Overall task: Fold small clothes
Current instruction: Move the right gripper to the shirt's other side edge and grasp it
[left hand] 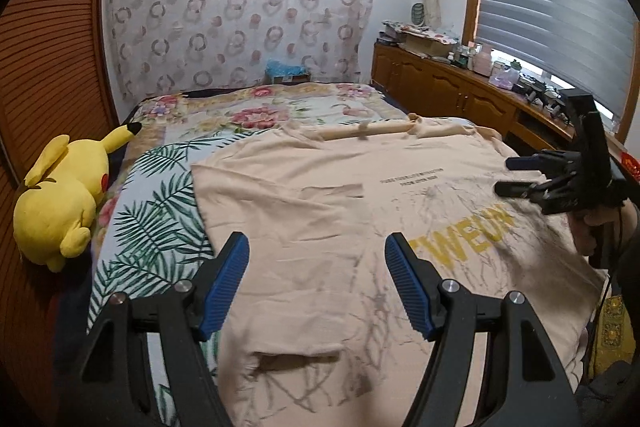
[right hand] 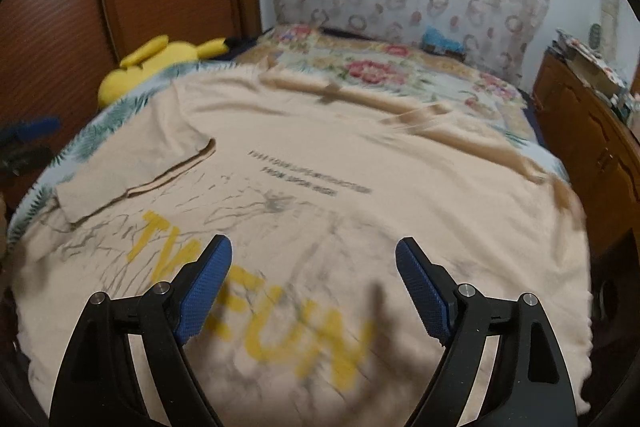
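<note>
A beige T-shirt (left hand: 320,211) lies spread across a floral bed (left hand: 240,115), its yellow lettering blurred and partly cut off. The left gripper (left hand: 318,255) and right gripper (right hand: 314,259) hover above it, jaws wide, holding nothing. A yellow plush toy (left hand: 60,203) lies beside it.

In the right wrist view the T-shirt (right hand: 360,163) is smeared by motion: its collar toward the far edge of the bed (right hand: 460,95) and its yellow lettering blur into streaks, and the two lines of small dark print cannot be read. The left gripper (right hand: 30,143) shows there only as a dark and blue smear cut off by the picture's left edge. In the left wrist view the right gripper (left hand: 506,175) is blurred, the hand behind it mostly hidden. The small items crowding the wooden cabinet (left hand: 460,83) are too small to tell apart.
</note>
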Action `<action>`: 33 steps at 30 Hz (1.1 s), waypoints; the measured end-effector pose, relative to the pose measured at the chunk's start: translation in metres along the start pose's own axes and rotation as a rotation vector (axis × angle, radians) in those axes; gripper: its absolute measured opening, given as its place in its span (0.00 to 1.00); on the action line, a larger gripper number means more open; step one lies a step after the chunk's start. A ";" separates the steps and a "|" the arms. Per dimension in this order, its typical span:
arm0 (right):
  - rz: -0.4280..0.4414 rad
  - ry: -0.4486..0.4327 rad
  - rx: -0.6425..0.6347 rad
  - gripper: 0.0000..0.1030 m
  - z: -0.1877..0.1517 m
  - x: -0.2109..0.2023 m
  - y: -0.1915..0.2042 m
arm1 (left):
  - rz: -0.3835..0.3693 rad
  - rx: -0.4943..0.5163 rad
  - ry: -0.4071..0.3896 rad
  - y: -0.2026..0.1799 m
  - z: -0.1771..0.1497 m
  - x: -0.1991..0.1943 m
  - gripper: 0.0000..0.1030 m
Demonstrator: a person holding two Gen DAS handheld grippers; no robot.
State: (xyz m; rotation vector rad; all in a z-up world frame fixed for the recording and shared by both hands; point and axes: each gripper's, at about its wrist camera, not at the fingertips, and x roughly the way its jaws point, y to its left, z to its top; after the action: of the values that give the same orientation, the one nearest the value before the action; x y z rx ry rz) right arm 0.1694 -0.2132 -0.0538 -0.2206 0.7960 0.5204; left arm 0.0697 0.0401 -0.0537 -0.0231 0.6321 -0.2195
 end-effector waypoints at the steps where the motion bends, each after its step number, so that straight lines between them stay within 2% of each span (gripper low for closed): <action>1: -0.013 -0.006 0.010 0.84 -0.002 -0.007 -0.006 | -0.004 0.000 -0.001 -0.002 0.000 0.000 0.69; 11: -0.172 -0.022 0.161 0.83 -0.041 -0.064 -0.103 | -0.036 0.040 -0.013 -0.032 0.003 -0.003 0.69; 18: -0.245 0.017 0.269 0.83 -0.071 -0.077 -0.160 | -0.058 0.058 -0.004 -0.045 0.001 0.000 0.69; 26: -0.221 0.066 0.391 0.81 -0.100 -0.074 -0.197 | -0.075 0.054 0.019 -0.050 -0.004 0.006 0.69; 33: -0.133 0.086 0.460 0.71 -0.112 -0.069 -0.205 | -0.082 0.047 0.025 -0.051 -0.007 0.008 0.69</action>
State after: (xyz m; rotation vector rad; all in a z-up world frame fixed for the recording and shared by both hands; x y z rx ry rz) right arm 0.1663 -0.4549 -0.0807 0.1297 0.9558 0.1939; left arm 0.0623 -0.0115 -0.0596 -0.0007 0.6516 -0.3146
